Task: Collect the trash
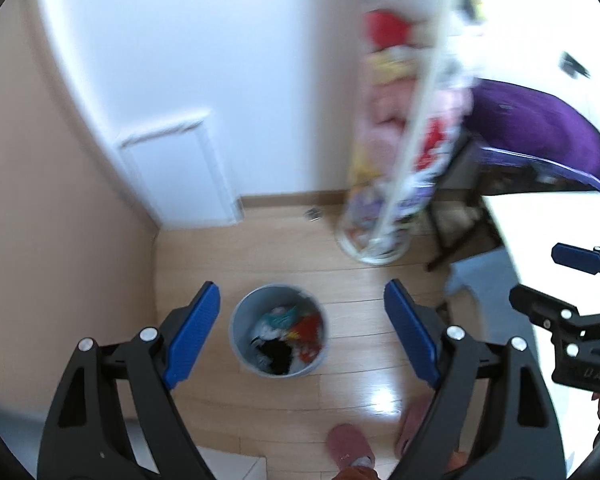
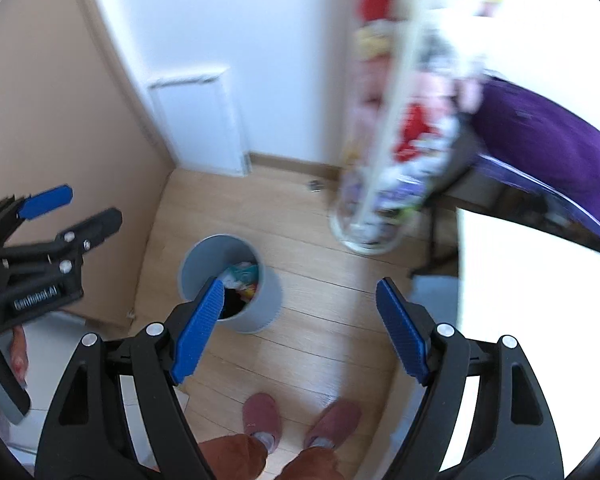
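A grey round bin [image 1: 240, 344] stands on the wooden floor, holding crumpled colourful and black trash [image 1: 288, 332]. My left gripper [image 1: 302, 334] hangs high above it, open, with nothing between its blue pads. At the right edge of the left wrist view my right gripper [image 1: 548, 280] shows, also open and empty. In the right wrist view the bin [image 2: 266, 300] lies below and left of my right gripper [image 2: 300, 292], whose left pad [image 2: 200, 328] overlaps the bin's rim. My left gripper [image 2: 88, 208] appears at the left, open, held by a hand.
A tall clear column of plush toys [image 1: 384, 128] with a white pole stands right of the bin. A purple cloth [image 1: 540, 128] drapes a chair beside a white table [image 1: 560, 220]. A beige wall [image 1: 60, 200] closes the left. The person's pink slippers [image 2: 260, 412] are near.
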